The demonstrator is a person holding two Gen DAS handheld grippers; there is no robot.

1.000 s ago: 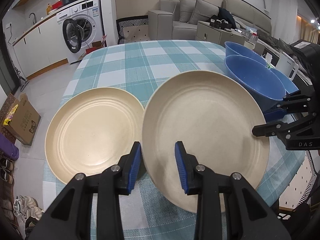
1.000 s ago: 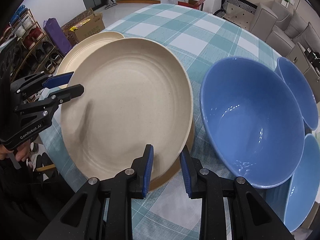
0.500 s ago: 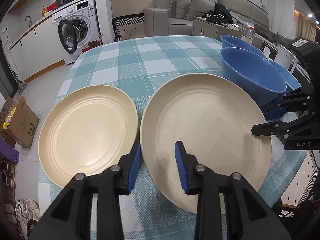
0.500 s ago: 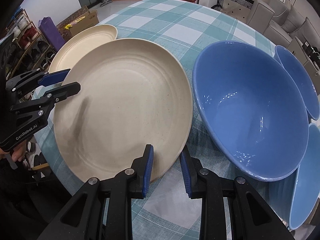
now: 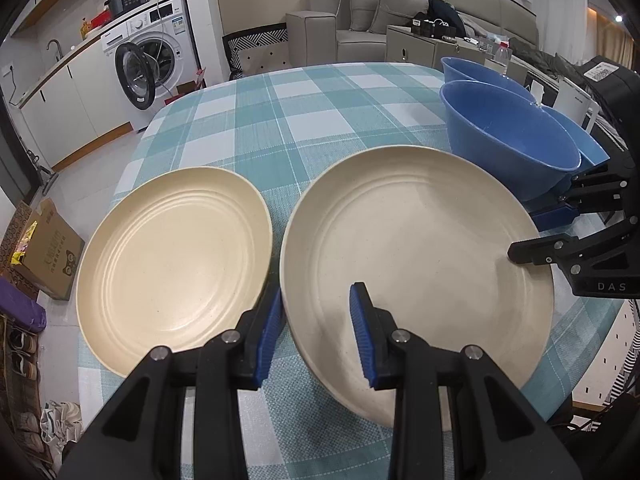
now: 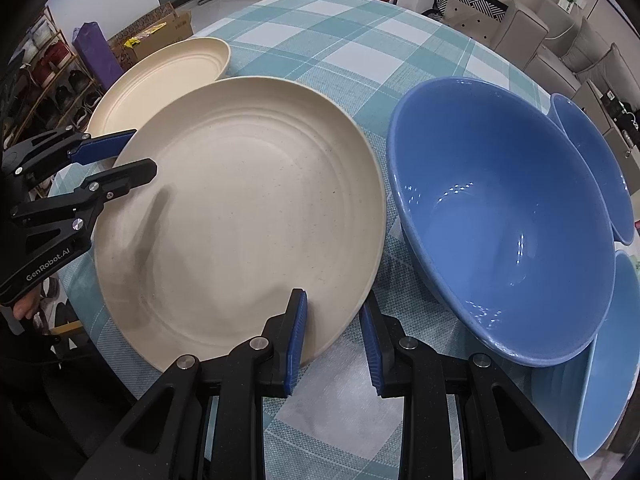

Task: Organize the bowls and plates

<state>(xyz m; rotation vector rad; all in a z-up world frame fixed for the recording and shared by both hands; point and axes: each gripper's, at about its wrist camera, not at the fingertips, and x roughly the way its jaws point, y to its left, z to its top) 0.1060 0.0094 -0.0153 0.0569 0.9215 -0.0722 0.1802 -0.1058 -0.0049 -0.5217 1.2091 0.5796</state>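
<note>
Both my tools clamp the big cream plate's rim: left tool [image 5: 318,330] on one edge, right tool [image 6: 334,338] opposite, above the tabletop [image 5: 304,120], beside the blue bowl [image 6: 500,220].

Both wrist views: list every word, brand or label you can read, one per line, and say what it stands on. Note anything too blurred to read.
"DAS" on the right gripper.
"GenRobot.AI" on the left gripper.
Print on the cardboard box: too blurred to read.
Panel markings on the washing machine: too small to read.
</note>
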